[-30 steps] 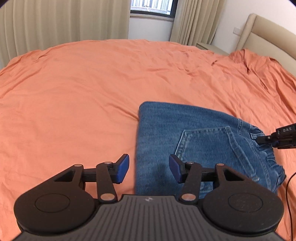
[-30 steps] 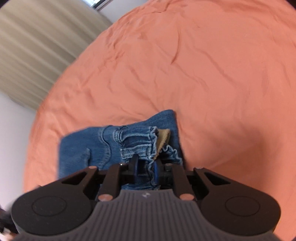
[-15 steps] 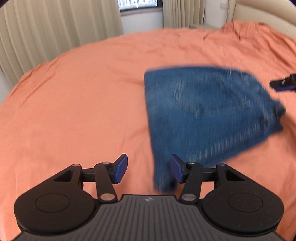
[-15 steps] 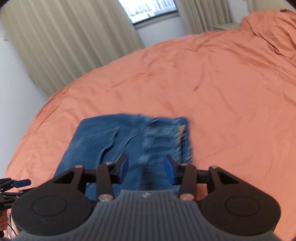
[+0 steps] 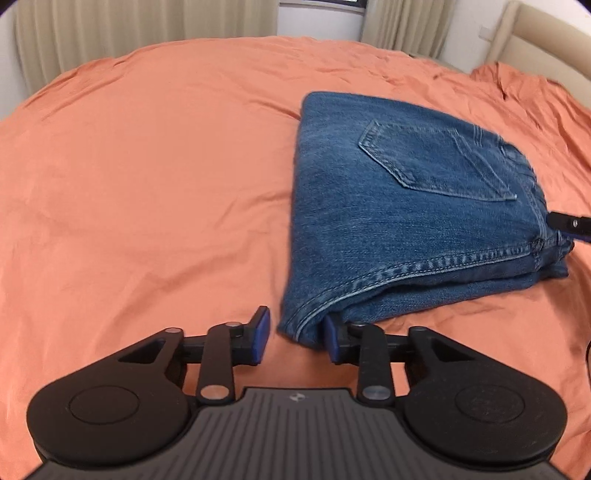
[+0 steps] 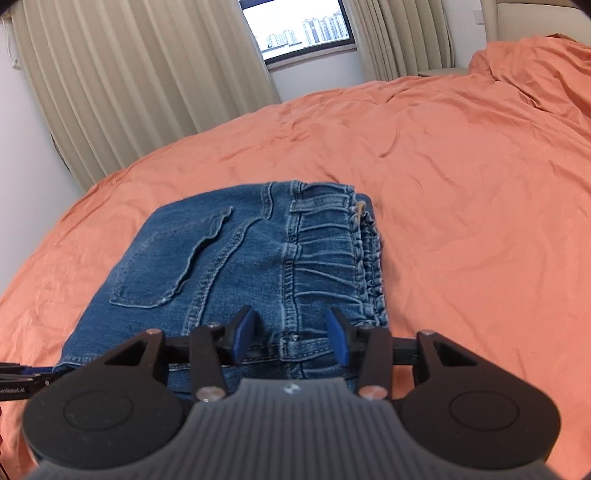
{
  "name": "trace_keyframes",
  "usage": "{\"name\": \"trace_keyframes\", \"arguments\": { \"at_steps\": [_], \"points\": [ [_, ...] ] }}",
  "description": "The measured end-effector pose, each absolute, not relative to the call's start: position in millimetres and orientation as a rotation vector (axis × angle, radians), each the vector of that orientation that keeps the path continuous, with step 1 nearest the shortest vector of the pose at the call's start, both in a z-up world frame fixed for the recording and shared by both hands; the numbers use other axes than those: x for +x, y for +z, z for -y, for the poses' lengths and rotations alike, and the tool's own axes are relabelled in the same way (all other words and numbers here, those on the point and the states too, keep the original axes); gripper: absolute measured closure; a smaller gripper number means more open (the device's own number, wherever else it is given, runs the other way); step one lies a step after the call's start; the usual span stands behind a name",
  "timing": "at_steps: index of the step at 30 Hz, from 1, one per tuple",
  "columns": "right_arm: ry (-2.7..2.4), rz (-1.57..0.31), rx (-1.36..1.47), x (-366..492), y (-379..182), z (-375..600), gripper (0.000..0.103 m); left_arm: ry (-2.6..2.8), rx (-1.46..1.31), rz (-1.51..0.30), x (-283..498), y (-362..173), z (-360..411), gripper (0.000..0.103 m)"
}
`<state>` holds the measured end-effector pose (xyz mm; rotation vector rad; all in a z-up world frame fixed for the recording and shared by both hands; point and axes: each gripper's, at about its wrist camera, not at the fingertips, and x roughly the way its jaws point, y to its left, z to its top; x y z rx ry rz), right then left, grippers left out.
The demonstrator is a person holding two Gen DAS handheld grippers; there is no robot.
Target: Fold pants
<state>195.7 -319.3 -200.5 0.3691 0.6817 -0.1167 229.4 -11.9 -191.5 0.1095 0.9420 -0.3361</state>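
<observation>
The blue denim pants [image 5: 399,206] lie folded into a compact stack on the orange bed sheet [image 5: 147,192], back pocket up. My left gripper [image 5: 295,334] is open, its jaws straddling the near folded corner of the pants. My right gripper [image 6: 291,334] is open and empty, just above the waistband end of the pants [image 6: 236,258]. The right gripper's tip shows at the right edge of the left wrist view [image 5: 569,223], beside the waistband. The left gripper's tip shows at the left edge of the right wrist view [image 6: 22,376].
The orange sheet covers the whole bed and is wrinkled. Beige curtains [image 6: 140,85] and a window [image 6: 303,29] stand beyond the far edge. A padded headboard [image 5: 546,44] and a bunched sheet lie at the far right.
The right gripper was shut on the waistband one second ago; it has let go and opened. Both grippers shifted, the left one coming down at the near corner of the folded pants.
</observation>
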Motion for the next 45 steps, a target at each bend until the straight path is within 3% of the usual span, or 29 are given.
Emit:
{"name": "trace_keyframes", "arguments": {
  "at_steps": [2, 8, 19, 24, 30, 33, 35, 40, 42, 45],
  "points": [
    [-0.114, -0.689, 0.363, 197, -202, 319, 0.063, -0.337, 0.158, -0.937, 228, -191, 19, 0.079],
    [-0.111, -0.707, 0.357, 200, -203, 320, 0.063, -0.342, 0.262, -0.914, 222, -182, 24, 0.086],
    [-0.114, -0.732, 0.311, 201, -205, 314, 0.063, -0.356, 0.481, -0.916, 223, -180, 36, 0.090],
    [-0.108, -0.750, 0.227, 201, -214, 303, 0.063, -0.348, 0.474, -0.975, 229, -219, 35, 0.090],
    [-0.107, -0.766, 0.185, 203, -216, 304, 0.063, -0.395, 0.458, -0.994, 228, -207, 26, 0.089],
    [-0.116, -0.789, 0.163, 202, -210, 302, 0.063, -0.358, 0.483, -1.054, 228, -203, 18, 0.098],
    [-0.119, -0.811, 0.143, 201, -203, 300, 0.063, -0.373, 0.481, -1.053, 224, -194, 13, 0.095],
    [-0.118, -0.817, 0.188, 184, -181, 313, 0.051, -0.400, 0.333, -1.022, 229, -154, -5, 0.080],
    [-0.099, -0.814, 0.240, 181, -173, 324, 0.034, -0.410, 0.270, -1.001, 240, -139, -7, 0.070],
    [-0.079, -0.808, 0.324, 184, -164, 344, 0.028, -0.435, 0.165, -0.984, 265, -123, -2, 0.054]
  ]
}}
